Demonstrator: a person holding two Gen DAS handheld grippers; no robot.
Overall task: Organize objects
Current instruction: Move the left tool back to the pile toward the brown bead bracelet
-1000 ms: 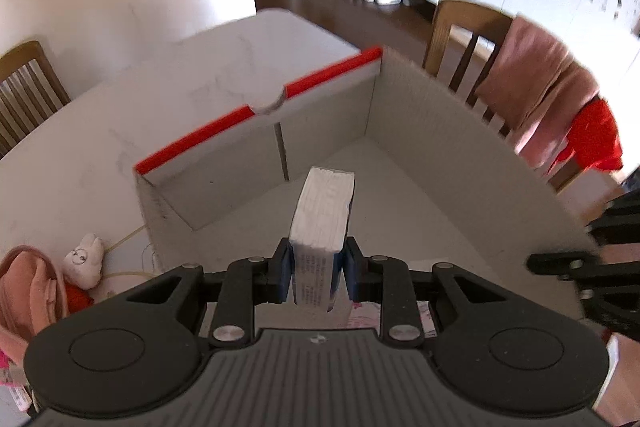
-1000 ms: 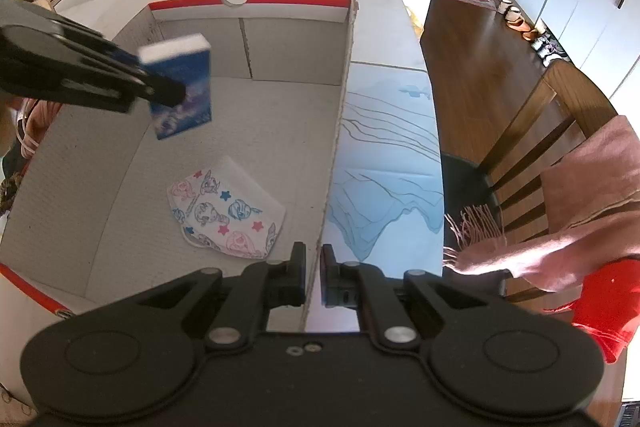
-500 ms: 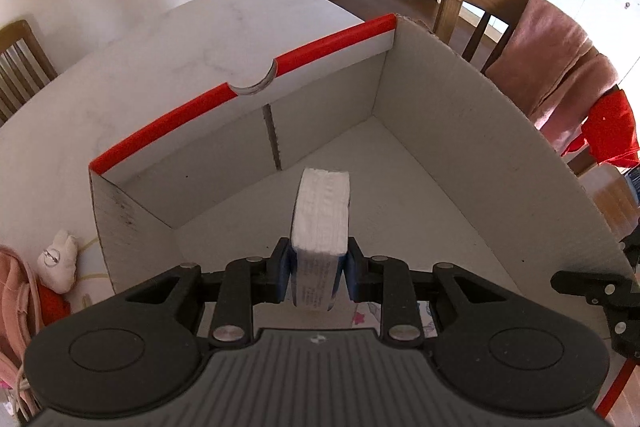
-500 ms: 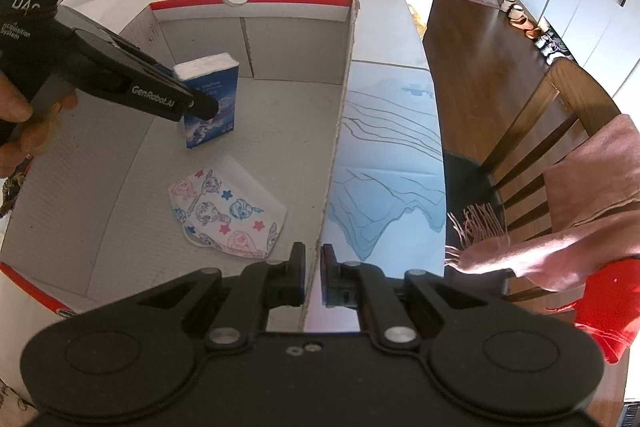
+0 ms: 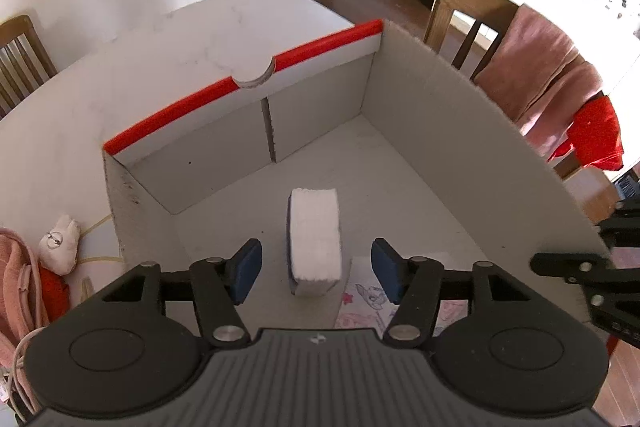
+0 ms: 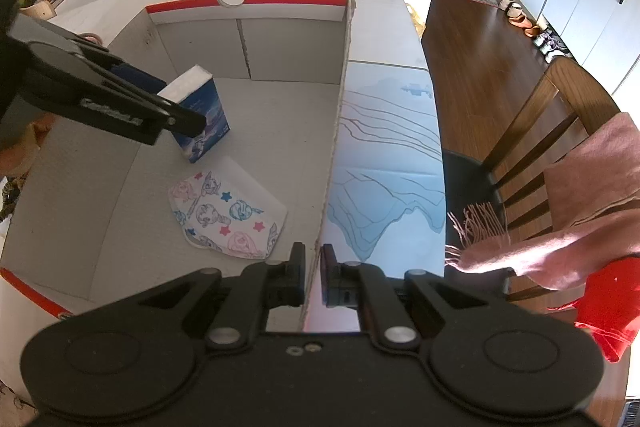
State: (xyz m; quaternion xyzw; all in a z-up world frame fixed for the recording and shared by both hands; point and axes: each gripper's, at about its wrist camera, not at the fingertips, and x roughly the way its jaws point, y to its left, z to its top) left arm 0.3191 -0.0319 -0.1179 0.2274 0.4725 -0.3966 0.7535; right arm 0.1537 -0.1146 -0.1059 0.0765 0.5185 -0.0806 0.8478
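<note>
A white and blue tissue pack (image 5: pixel 314 235) stands on end on the floor of the big cardboard box (image 5: pixel 440 131). My left gripper (image 5: pixel 316 273) straddles it, jaws opening, and both blue pads (image 5: pixel 244 271) stand clear of its sides. The right wrist view shows the same pack (image 6: pixel 204 111) behind a left finger (image 6: pixel 120 111). A flat pouch with cartoon prints (image 6: pixel 228 215) lies on the box floor nearer me. My right gripper (image 6: pixel 313 269) is shut on the top edge of the box's right wall (image 6: pixel 340 107).
The box has a red-trimmed far wall (image 5: pixel 192 107) and sits on a white table (image 5: pixel 160 39). A blue-lined mat (image 6: pixel 388 155) lies right of the box. Chairs with a pink towel (image 5: pixel 532 75) and red cloth (image 5: pixel 596 131) stand to the right. A plush toy (image 5: pixel 60 247) lies left.
The left gripper lowered the tissue pack onto the box floor and opened its jaws, so the pack now stands free. The right gripper has not moved.
</note>
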